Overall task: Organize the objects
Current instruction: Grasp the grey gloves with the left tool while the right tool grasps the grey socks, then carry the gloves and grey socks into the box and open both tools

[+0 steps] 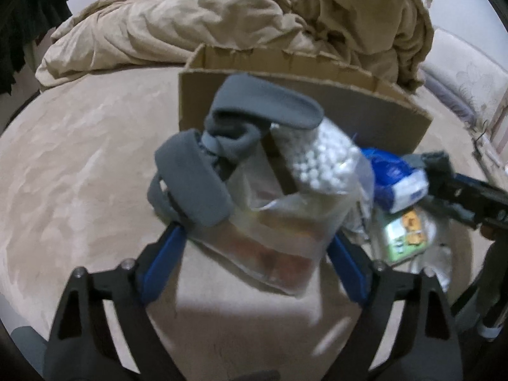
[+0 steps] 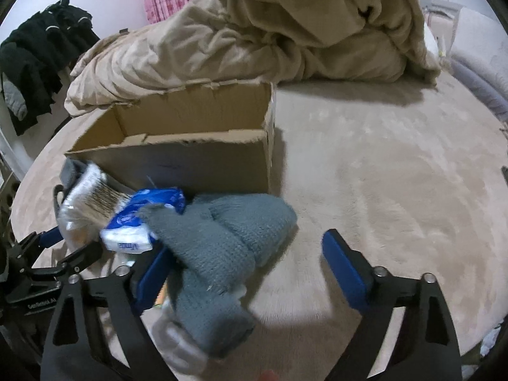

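My left gripper (image 1: pixel 258 257) stands wide around a clear plastic bag (image 1: pixel 279 238) holding white cotton buds and brownish items. Its blue fingers (image 1: pixel 168 254) lie close by the bag's sides; blur hides whether they touch it. A grey padded item (image 1: pixel 222 146) rests on the bag's top. My right gripper (image 2: pixel 247 270) is open over a grey knitted hat (image 2: pixel 228 247), which lies against the left finger and clear of the right one. A blue-and-white tissue pack (image 2: pixel 139 225) and the bag (image 2: pixel 89 197) lie in front of an open cardboard box (image 2: pixel 190 158). The box (image 1: pixel 381 111) looks empty.
Everything sits on a beige plush bed cover (image 2: pixel 381 174). A crumpled beige duvet (image 2: pixel 270 31) is heaped behind the box. Black clothes (image 2: pixel 38 57) hang at far left. A green packet (image 1: pixel 406 231) lies by the tissue pack (image 1: pixel 397 181). The right gripper (image 1: pixel 460 190) shows at the left view's edge.
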Demonstrator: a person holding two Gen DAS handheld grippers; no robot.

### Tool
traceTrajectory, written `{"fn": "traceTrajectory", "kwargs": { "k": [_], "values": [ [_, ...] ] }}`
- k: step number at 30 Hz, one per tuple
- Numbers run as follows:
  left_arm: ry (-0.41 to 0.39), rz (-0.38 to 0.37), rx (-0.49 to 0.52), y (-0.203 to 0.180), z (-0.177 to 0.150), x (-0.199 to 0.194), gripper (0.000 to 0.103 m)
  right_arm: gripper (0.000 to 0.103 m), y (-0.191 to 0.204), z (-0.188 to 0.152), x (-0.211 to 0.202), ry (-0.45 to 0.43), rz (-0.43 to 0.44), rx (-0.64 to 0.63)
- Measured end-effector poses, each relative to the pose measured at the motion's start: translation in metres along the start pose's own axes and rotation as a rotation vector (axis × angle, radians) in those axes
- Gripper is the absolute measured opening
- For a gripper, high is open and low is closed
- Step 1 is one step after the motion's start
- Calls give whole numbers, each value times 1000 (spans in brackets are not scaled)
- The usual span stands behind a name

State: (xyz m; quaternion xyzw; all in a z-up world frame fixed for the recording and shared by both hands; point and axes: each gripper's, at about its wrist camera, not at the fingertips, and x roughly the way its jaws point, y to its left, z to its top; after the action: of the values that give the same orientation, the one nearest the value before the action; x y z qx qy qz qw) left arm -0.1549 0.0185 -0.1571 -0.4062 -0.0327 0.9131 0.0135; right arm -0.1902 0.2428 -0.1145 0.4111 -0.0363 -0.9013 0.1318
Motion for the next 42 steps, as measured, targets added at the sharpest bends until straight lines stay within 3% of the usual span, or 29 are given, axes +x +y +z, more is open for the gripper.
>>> {"fn": "traceTrajectory", "kwargs": {
  "k": [2, 5, 12, 15, 29, 42],
  "values": [
    [-6, 4, -1, 0, -1, 0, 84, 84, -2, -1, 2, -1, 38, 9],
    [-14, -1, 0, 2, -1, -5, 77, 67, 0, -2, -2, -18, 82, -6],
    [-41, -37, 3, 1, -6, -35, 69, 52, 5, -3, -15, -48, 94, -20],
    [-53, -50, 5, -1, -7, -45, 53, 51, 8, -2, -26, -75, 88, -32],
    [-100, -84, -14, 1, 0, -78, 50, 49, 10, 8, -73, -169, 83, -41],
    [-182, -97, 18, -7, 42, -142, 50, 49, 20, 36, -127, -270, 105, -61]
  ]
}}
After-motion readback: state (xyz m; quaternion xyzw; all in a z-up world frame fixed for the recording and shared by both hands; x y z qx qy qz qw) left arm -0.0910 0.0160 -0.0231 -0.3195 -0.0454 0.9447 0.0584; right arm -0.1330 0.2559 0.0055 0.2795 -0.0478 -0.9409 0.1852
